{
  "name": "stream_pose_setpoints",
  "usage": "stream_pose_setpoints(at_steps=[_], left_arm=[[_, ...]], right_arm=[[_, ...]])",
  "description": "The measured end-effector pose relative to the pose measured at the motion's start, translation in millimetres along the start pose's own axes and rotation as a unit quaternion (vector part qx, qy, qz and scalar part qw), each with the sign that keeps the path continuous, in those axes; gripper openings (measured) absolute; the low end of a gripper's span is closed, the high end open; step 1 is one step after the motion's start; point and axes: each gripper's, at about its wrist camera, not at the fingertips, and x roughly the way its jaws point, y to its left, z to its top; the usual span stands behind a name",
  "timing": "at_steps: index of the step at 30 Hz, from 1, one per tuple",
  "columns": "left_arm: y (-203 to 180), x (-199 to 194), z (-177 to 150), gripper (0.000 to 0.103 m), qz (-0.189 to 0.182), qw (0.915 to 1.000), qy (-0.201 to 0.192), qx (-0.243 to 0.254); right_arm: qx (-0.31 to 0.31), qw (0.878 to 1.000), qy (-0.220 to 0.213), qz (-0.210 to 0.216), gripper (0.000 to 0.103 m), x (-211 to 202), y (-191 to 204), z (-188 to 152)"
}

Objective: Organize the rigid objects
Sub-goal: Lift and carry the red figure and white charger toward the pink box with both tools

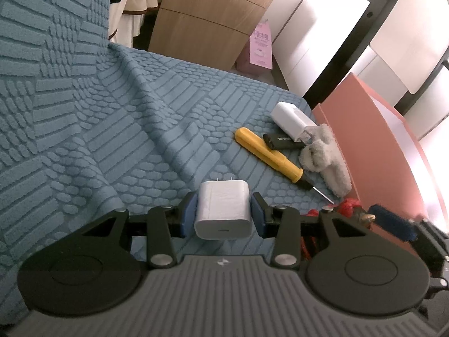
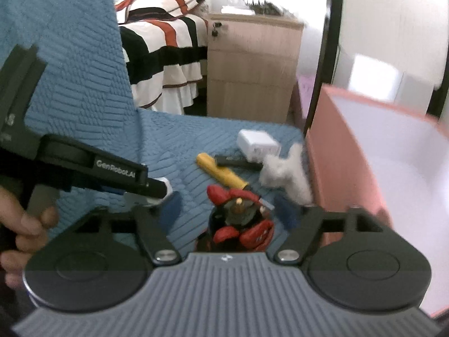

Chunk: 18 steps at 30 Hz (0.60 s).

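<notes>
My left gripper (image 1: 223,214) is shut on a white charger plug (image 1: 222,209), held just above the blue textured sofa cover (image 1: 112,140). It also shows in the right wrist view (image 2: 157,189) at the left. My right gripper (image 2: 227,210) is open around a red and black toy figure (image 2: 241,219) lying on the cover; its fingers are blurred. Farther on lie a yellow screwdriver (image 1: 268,154), a black stick (image 1: 283,141), a white adapter (image 1: 291,119) and a fluffy white item (image 1: 327,160).
A pink box (image 2: 364,168) with a white inside stands open at the right of the sofa. A wooden cabinet (image 2: 252,70) and a striped bed (image 2: 162,42) stand behind. The sofa back (image 1: 50,28) rises at the left.
</notes>
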Motion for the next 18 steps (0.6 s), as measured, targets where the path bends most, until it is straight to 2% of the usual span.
stream_pose_setpoints(at_steps=[5,9,10,12,13,18], left_arm=[[-0.3,0.6,-0.9,0.048,0.003,1.0,0.001,0.0],[-0.8,0.0,-2.4,0.048,0.005,1.0,0.0,0.001],[-1.3,0.0,-2.7,0.048,0.006,1.0,0.001,0.002],[-2.4,-0.2,-3.6,0.048,0.008,1.0,0.001,0.004],[-3.1,-0.4,-3.9,0.048,0.008,1.0,0.001,0.005],[-4.4,-3.7,-5.1,0.048,0.009,1.0,0.002,-0.001]], right_arm=[[0.021,0.999,0.036,-0.004,0.078,14.5,-4.0,-6.2],[0.066,0.996,0.055,0.006,0.077,24.7,-12.0,-9.7],[0.075,0.996,0.056,0.008,0.076,25.4,-13.4,-10.3],[0.072,0.996,0.055,-0.002,0.065,25.2,-13.8,-10.5],[0.068,0.996,0.055,-0.005,0.063,24.7,-13.7,-10.2],[0.069,0.996,0.053,0.002,0.063,18.4,-16.7,-7.5]])
